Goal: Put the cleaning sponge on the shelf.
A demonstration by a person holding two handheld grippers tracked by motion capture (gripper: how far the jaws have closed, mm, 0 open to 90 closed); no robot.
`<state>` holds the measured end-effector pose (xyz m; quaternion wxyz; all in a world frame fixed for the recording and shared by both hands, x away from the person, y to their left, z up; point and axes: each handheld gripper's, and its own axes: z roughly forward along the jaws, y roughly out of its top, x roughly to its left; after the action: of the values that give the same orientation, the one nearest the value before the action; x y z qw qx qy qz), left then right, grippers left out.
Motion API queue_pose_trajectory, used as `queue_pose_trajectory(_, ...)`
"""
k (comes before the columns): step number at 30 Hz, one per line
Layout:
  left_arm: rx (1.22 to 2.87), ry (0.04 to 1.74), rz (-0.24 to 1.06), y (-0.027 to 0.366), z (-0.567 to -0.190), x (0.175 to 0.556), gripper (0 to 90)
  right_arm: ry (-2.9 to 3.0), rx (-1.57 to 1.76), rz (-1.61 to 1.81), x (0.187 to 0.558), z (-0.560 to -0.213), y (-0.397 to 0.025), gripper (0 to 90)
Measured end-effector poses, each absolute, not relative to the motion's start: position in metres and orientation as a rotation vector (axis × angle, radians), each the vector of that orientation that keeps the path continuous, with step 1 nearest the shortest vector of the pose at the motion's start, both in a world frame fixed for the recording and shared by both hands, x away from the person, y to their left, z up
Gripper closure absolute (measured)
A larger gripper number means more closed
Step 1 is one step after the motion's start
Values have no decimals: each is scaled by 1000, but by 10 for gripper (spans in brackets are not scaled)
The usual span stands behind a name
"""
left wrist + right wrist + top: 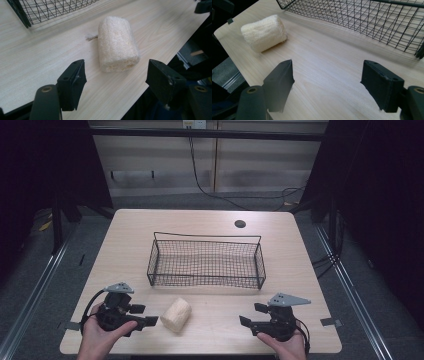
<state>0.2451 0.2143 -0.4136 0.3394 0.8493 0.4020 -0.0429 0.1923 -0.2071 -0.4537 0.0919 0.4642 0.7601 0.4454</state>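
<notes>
- A light wooden table [125, 235] with rounded corners carries a black wire basket [206, 261] at its middle; dark floor shows past its edges on the left, right and far sides.
- The basket stands upright with its long side across the table, and bare wood runs all round it, widest on the near side.
- A pale loofah roll [176, 314] lies on its side on the near part of the table, just in front of the basket's near left corner and apart from it.
- In the left gripper view the roll [117, 44] has a short frayed string at its far end and sits close to the table's near edge, with a narrow strip of wood between it and the drop.
- The left gripper [142, 315] is held low at the near left corner of the table, jaws spread wide with nothing between them, pointing at the roll, which lies just beyond the tips.
- The right gripper [252, 314] is held at the near right, jaws likewise spread and empty, over bare wood.
- Between the right gripper and the roll is an open stretch of tabletop.
- A small dark round hole [240, 224] sits near the table's far edge, behind the basket.
</notes>
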Motion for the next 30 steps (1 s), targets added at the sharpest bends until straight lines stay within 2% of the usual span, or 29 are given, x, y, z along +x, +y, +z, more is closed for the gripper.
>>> queue_pose_trajectory(5, 2285, 1052, -142, 202, -414, 253, 259, 2263, 1372, 1325, 192, -453, -206, 248)
queue_pose_trajectory(11, 2331, 1087, -192, 190, -410, 265, 250, 2275, 1377, 1320, 193, -455, -205, 244)
queue_pose_trajectory(18, 2402, 1097, -184, 173, -399, 275, 264, 2302, 1373, 1320, 193, -456, -204, 239)
queue_pose_trajectory(25, 2457, 1096, -197, 162, -394, 283, 196, 2313, 1378, 1307, 193, -456, -203, 235)
queue_pose_trajectory(30, 2507, 1076, -214, 152, -396, 288, 180, 2317, 1378, 1303, 193, -457, -203, 234)
